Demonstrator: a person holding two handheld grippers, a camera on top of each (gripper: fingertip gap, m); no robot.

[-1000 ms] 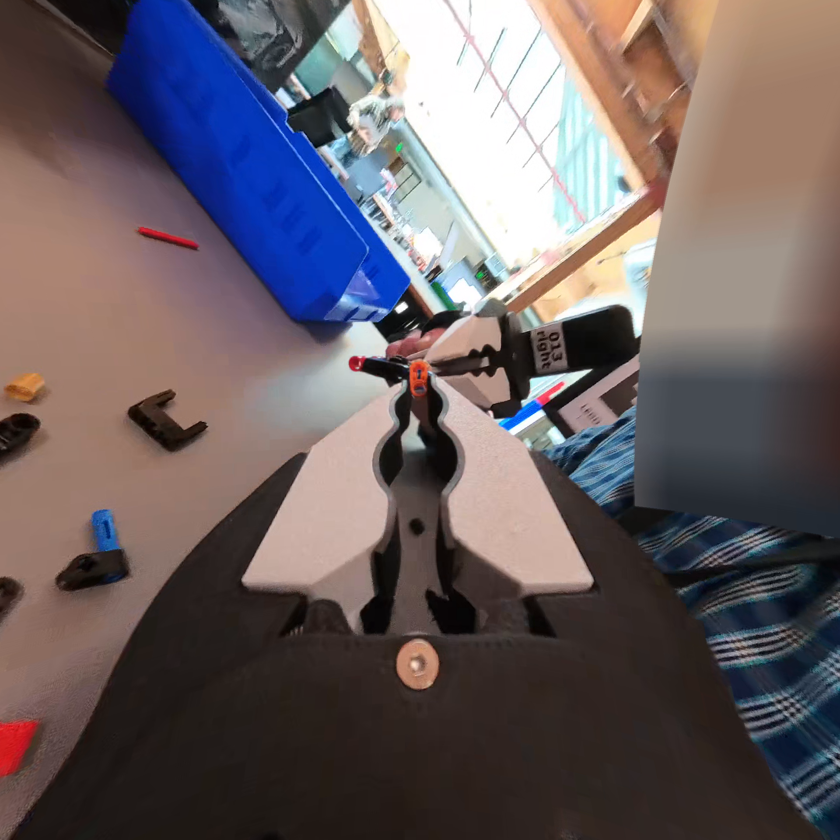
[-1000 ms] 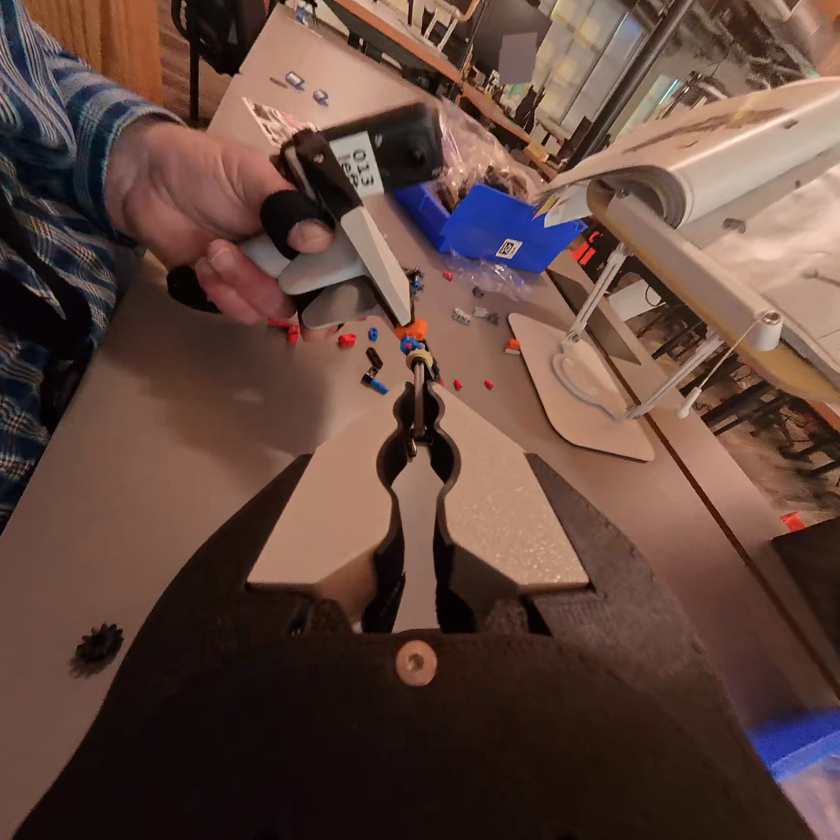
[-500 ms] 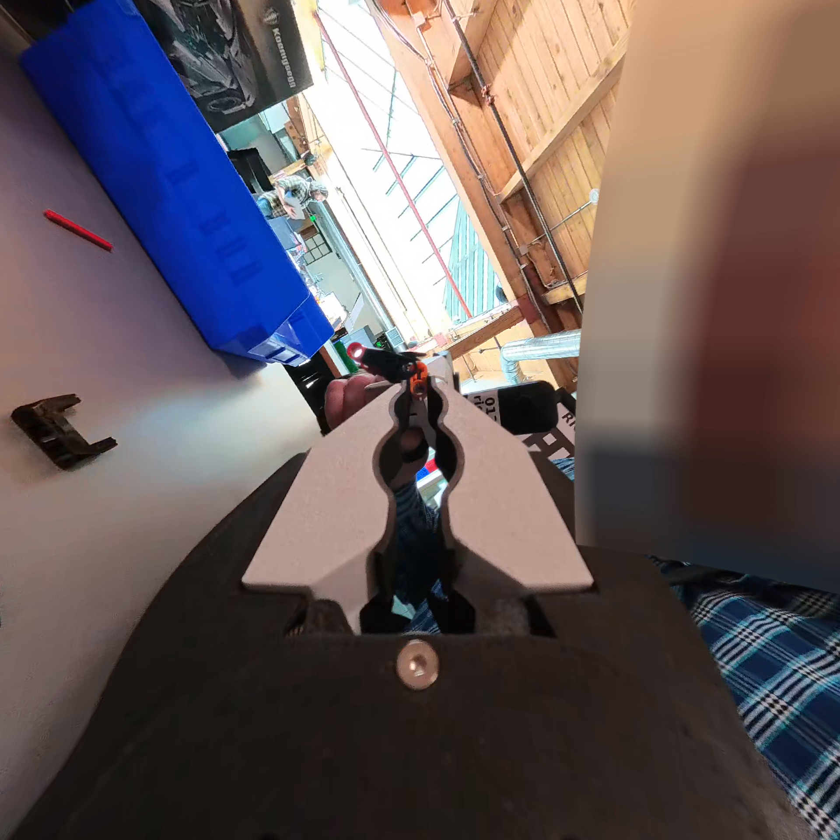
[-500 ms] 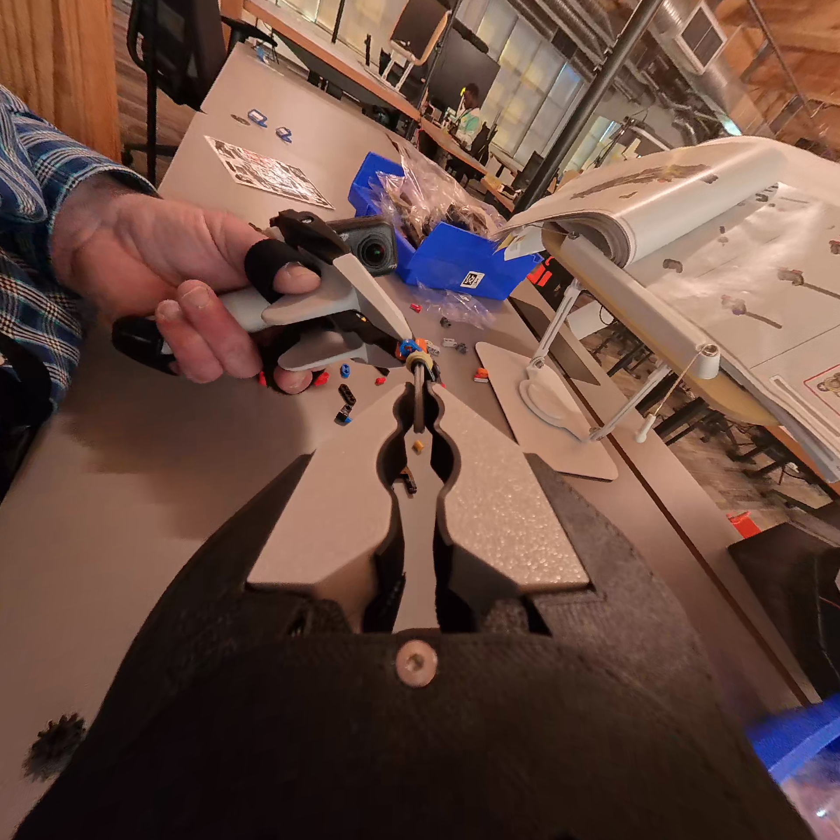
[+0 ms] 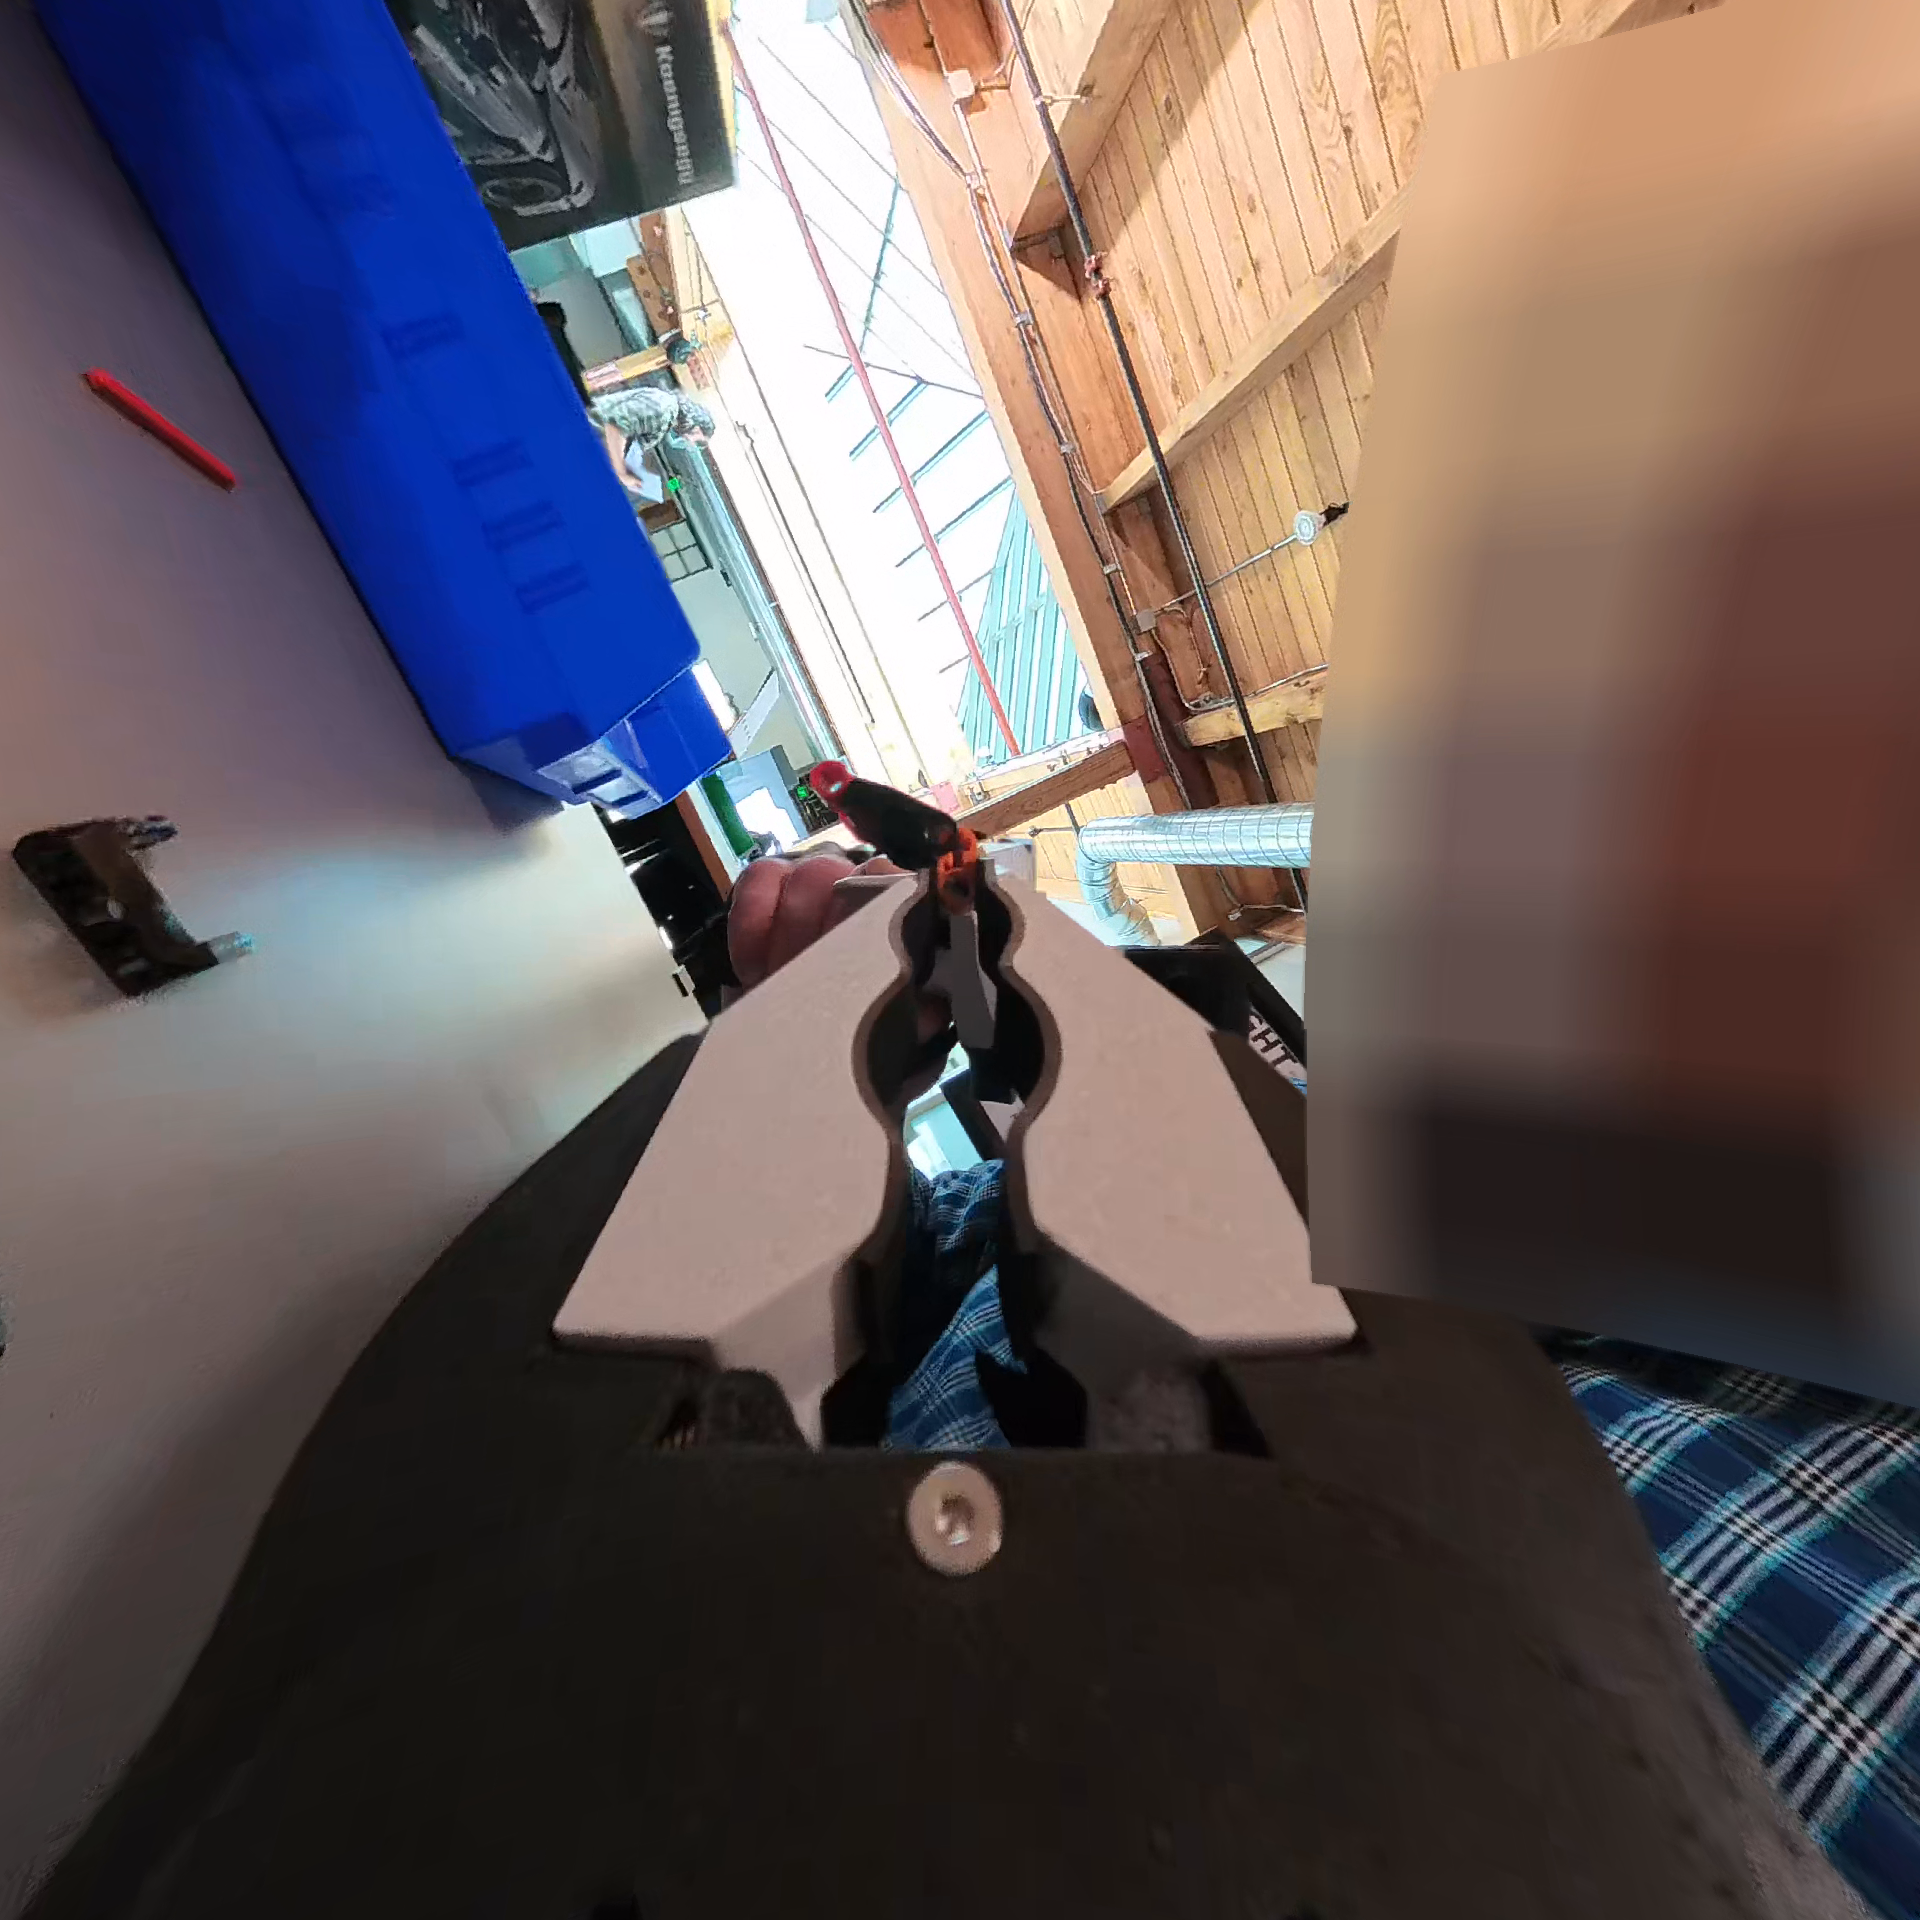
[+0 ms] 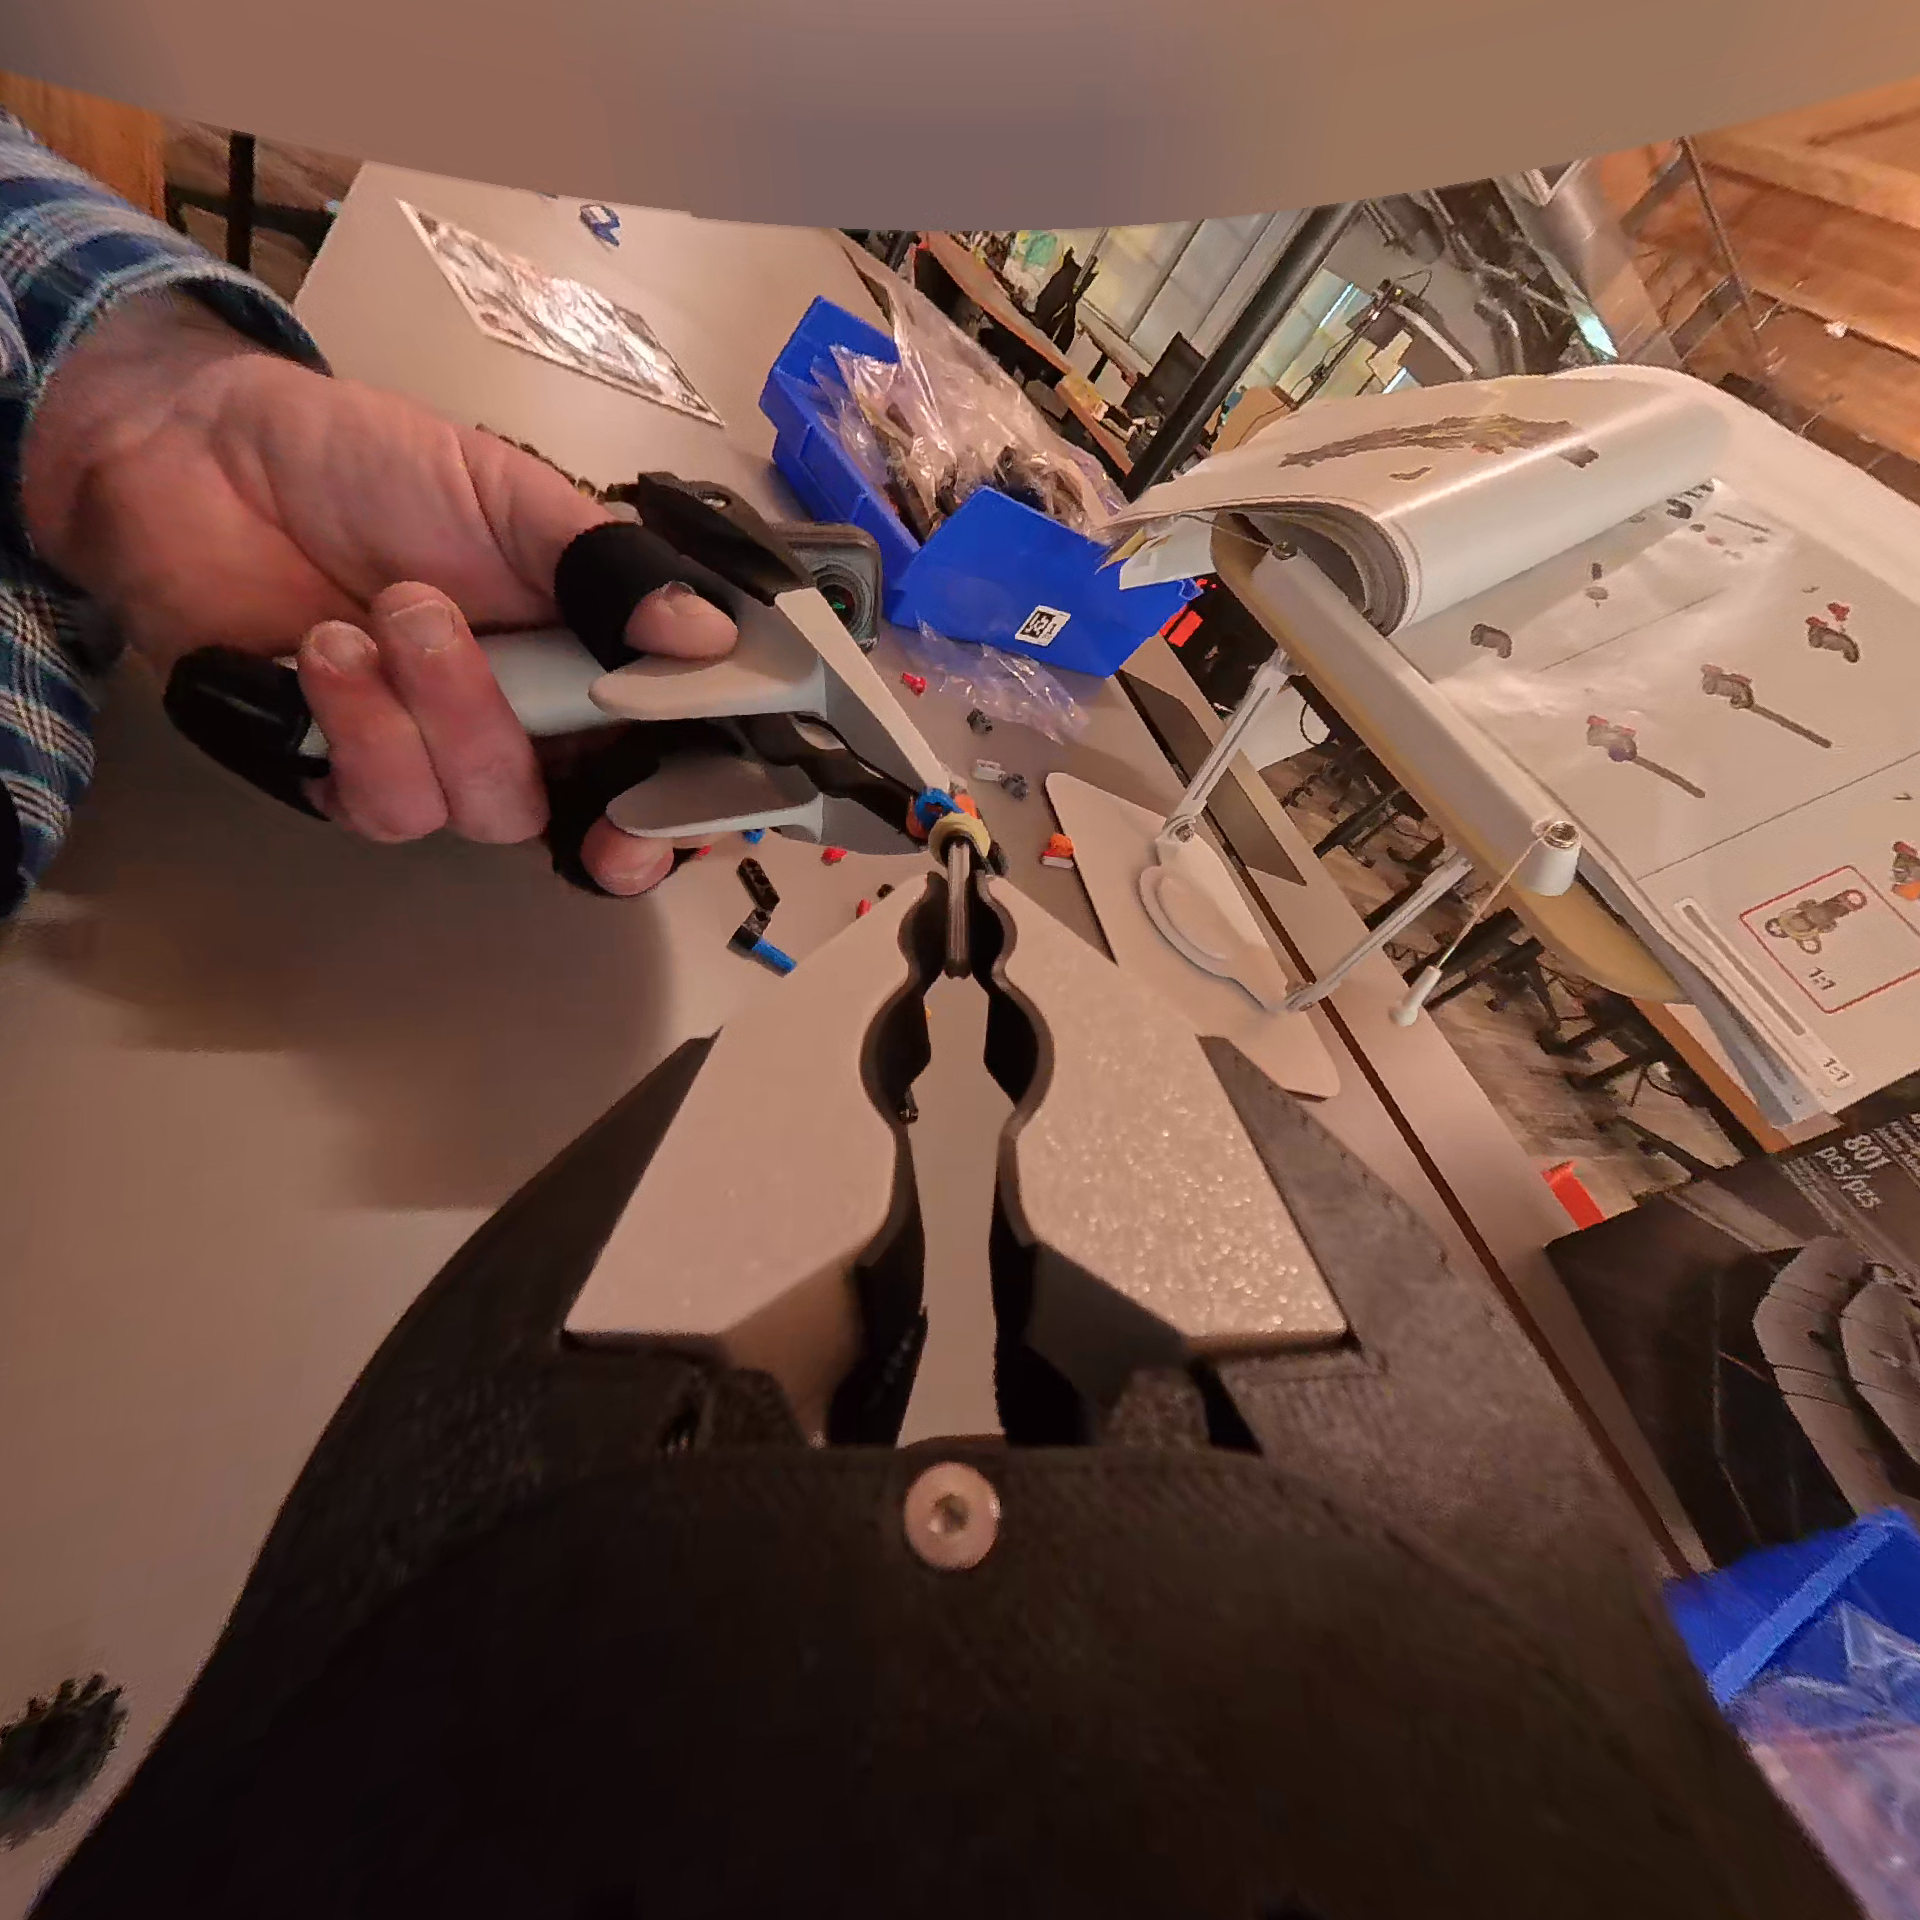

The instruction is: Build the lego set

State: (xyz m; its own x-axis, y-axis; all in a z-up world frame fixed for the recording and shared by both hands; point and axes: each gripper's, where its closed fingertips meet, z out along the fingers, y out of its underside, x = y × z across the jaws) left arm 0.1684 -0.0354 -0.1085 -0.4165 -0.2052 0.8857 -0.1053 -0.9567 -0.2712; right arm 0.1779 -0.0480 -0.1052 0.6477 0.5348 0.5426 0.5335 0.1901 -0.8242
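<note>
My left gripper [image 5: 954,883] is shut on a small orange connector [image 5: 953,864] that carries a black piece with a red tip [image 5: 883,808]. It is held in the air, tilted up off the table. My right gripper [image 6: 961,883] is shut on a dark grey axle [image 6: 958,914] with a tan bush [image 6: 961,831] at its far end. In the right wrist view the left gripper [image 6: 925,795], held by a hand [image 6: 312,582], meets the axle's end tip to tip, with blue and orange bits [image 6: 935,805] at the contact. Whether the parts are joined is hidden.
A large blue bin [image 5: 416,416], a red rod [image 5: 156,426] and a black U-shaped part [image 5: 104,904] lie left. An open instruction booklet [image 6: 1558,623] on a white stand [image 6: 1195,935], blue bins with bags [image 6: 997,592], loose small pieces [image 6: 769,904] and a black gear [image 6: 62,1735] are on the table.
The left gripper has tilted up and away from the table with its small assembly. The two grippers have drawn together, so the left tips now sit at the axle's end.
</note>
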